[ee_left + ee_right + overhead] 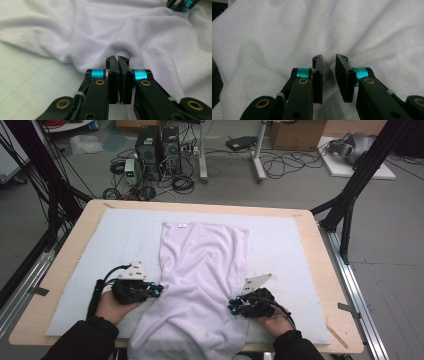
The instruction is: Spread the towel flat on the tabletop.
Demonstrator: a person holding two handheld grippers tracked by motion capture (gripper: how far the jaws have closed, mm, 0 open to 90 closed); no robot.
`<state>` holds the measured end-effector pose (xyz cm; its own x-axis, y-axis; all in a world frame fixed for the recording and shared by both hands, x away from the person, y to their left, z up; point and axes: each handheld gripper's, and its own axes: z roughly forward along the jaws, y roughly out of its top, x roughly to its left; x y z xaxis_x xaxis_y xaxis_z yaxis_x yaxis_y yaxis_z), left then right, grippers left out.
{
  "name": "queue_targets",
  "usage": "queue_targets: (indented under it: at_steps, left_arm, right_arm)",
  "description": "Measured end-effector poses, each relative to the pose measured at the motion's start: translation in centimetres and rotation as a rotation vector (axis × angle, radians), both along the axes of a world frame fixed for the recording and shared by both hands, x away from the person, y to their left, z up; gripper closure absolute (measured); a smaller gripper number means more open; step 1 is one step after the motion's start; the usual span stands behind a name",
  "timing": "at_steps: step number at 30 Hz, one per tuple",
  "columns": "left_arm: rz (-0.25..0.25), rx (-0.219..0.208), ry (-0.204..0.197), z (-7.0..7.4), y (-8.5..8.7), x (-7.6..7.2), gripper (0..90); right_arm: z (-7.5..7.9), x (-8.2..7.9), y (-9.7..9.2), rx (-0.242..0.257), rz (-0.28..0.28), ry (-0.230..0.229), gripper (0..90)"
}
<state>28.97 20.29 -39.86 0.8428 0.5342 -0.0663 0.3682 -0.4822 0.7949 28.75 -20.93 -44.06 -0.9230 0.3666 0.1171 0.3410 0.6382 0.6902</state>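
A white towel lies lengthwise on the pale blue mat, and its near end hangs over the table's front edge. My left gripper is at the towel's left edge. In the left gripper view its jaws stand pressed together, with a puckered ridge of towel running into the tips. My right gripper is at the towel's right edge. In the right gripper view it has a clear gap between the pads, which hover over wrinkled towel without pinching it.
The mat covers a wooden table with bare margins on both sides. Black frame legs stand at the table's far corners. On the floor beyond are computer towers, cables and a cardboard box.
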Motion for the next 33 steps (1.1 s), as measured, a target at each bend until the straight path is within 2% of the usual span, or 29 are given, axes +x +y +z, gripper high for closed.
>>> queue_targets:
  at_steps: [2,4,8,12,17,20,21,22,23,26,29,33]
  left_arm:
    - [0.025,-0.027,-0.011,0.7,1.5,-0.3,87.5]
    - [0.050,-0.042,-0.005,0.7,2.5,-0.3,84.5]
    - [0.056,-0.020,0.031,-0.9,2.7,-0.2,82.2]
    - [0.026,0.002,0.059,-2.3,1.2,0.3,80.4]
    - [-0.040,0.030,0.092,-3.3,-2.3,0.9,72.3]
    - [-0.070,0.057,0.092,-4.0,-4.2,1.0,69.4]
    - [-0.070,0.069,0.089,-4.2,-4.6,0.9,70.3]
    - [-0.071,0.079,0.070,-4.2,-4.8,0.8,73.2]
    - [-0.074,0.080,0.073,-4.2,-4.8,0.8,80.1]
    - [-0.080,0.095,0.075,-4.1,-4.6,0.7,89.5]
    - [-0.059,0.101,0.059,-3.8,-3.8,0.4,89.7]
    - [-0.018,0.096,0.035,-2.9,-1.4,-0.1,89.8]
  right_arm:
    - [0.0,0.0,0.0,-0.005,0.001,-0.001,76.2]
    - [0.0,0.0,0.0,-0.003,0.000,-0.001,76.4]
    - [0.0,0.1,0.0,-0.003,0.002,-0.002,77.0]
    - [0.0,0.1,0.0,-0.006,-0.002,0.003,77.5]
    - [0.0,0.1,-0.1,-0.003,-0.002,0.005,77.4]
    - [0.0,0.1,-0.1,0.000,-0.001,-0.001,77.0]
    - [0.0,0.1,-0.1,0.000,-0.001,0.000,76.8]
    - [0.0,0.0,-0.1,0.000,-0.002,-0.003,76.7]
    - [0.0,0.0,-0.1,0.001,-0.003,-0.002,76.6]
    - [-0.1,0.0,-0.1,0.008,-0.003,-0.004,76.6]
    - [-0.1,0.0,-0.1,0.008,-0.003,-0.005,76.5]
    - [-0.1,0.0,-0.1,0.009,-0.002,-0.005,76.3]
